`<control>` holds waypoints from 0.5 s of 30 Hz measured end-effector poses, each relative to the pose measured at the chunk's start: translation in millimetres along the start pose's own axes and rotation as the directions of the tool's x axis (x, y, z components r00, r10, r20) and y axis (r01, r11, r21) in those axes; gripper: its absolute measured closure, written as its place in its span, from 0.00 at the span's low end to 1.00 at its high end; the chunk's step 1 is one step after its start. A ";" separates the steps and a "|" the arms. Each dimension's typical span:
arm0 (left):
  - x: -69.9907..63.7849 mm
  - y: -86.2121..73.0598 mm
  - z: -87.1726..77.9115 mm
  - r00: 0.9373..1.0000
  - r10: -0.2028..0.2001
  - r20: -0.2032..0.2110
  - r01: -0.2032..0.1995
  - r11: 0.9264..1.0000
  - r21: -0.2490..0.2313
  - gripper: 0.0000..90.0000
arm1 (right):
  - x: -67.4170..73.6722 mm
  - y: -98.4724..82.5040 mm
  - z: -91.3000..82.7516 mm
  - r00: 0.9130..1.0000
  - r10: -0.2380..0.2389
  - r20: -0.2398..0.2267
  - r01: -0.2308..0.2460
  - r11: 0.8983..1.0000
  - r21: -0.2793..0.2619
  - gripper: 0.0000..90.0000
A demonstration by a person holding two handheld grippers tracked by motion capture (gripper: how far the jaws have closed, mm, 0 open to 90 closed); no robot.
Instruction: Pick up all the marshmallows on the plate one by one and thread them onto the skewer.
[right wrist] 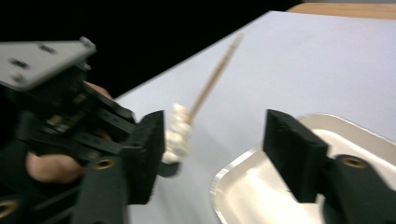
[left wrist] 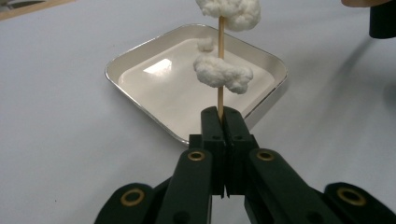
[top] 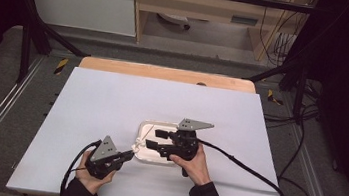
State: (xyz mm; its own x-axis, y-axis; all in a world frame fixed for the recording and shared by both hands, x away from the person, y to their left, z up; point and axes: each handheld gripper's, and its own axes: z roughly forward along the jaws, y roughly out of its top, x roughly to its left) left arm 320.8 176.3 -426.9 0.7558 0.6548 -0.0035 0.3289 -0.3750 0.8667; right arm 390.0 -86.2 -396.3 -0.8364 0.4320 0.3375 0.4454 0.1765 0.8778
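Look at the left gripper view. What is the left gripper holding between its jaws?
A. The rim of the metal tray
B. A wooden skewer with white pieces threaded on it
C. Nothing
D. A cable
B: the left gripper is shut on the wooden skewer, with white pieces threaded on it above the tray.

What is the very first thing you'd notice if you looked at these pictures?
Probably the thin wooden stick with fluffy white lumps threaded on it, pinched upright in the left gripper just in front of a shiny white tray. Next, the right gripper over the tray's edge, its black fingers standing wide apart with nothing between them.
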 end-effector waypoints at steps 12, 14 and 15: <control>6.3 -4.8 -0.1 0.999 -0.047 0.016 0.047 0.998 0.034 0.99 | -26.1 -16.9 -13.5 0.978 -0.093 0.186 0.064 0.986 0.157 0.10; 6.7 -5.2 0.0 0.999 -0.046 0.020 0.045 0.998 0.036 0.99 | -29.5 -16.4 -16.3 0.973 -0.100 0.210 0.062 0.982 0.177 0.10; 7.0 -5.5 -0.1 0.999 -0.046 0.021 0.045 0.998 0.038 0.99 | -31.3 -15.5 -17.0 0.969 -0.107 0.221 0.064 0.979 0.191 0.09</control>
State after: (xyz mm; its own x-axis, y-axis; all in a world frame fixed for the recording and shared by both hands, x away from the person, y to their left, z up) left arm 324.3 183.0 -431.6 0.7517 0.6573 -0.0537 0.3837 -0.3697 0.8462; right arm 403.8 -117.5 -414.7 -0.7875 0.5957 0.1579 0.4435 0.3699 0.8164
